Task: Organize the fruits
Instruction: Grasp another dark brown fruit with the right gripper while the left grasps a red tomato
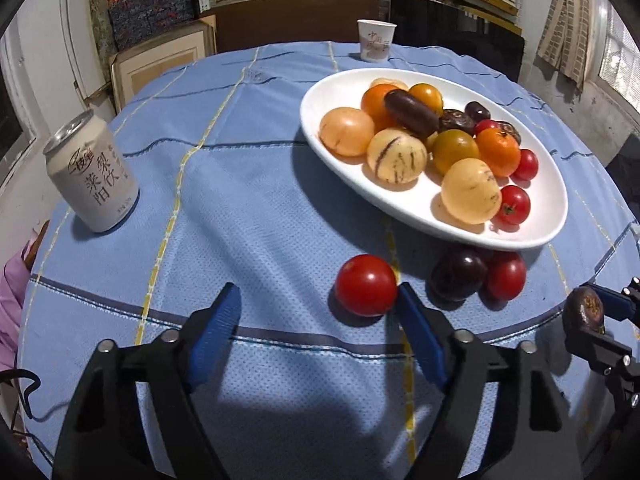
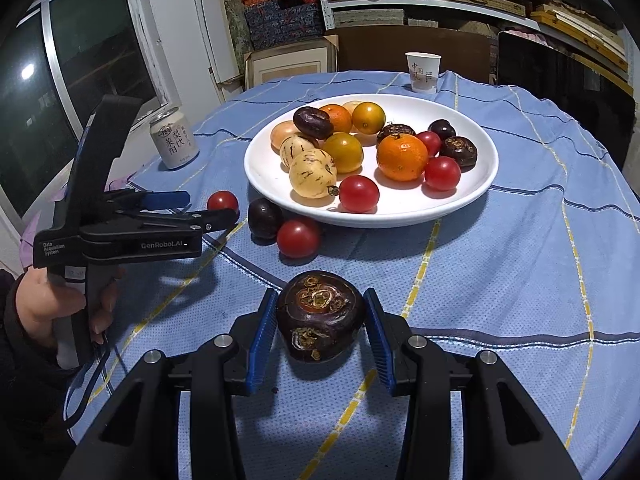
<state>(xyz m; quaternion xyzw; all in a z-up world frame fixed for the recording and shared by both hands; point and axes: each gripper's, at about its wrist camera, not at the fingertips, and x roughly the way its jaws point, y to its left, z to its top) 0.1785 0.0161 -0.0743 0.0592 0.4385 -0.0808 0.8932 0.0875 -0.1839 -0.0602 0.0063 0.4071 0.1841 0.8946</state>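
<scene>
— Red tomato (image 1: 366,285) sits just ahead of my left gripper (image 1: 316,302), touching its right fingertip; jaws unclenched, nothing grasped.
— And the right?
— My right gripper (image 2: 320,314) clamps a water chestnut (image 2: 320,316).

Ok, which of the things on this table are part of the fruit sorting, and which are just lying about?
Job:
- white plate of fruit
- loose red tomato by the left gripper
- dark plum and second tomato beside the plate
- water chestnut in the right gripper

Lying about:
- drink can
- paper cup
</scene>
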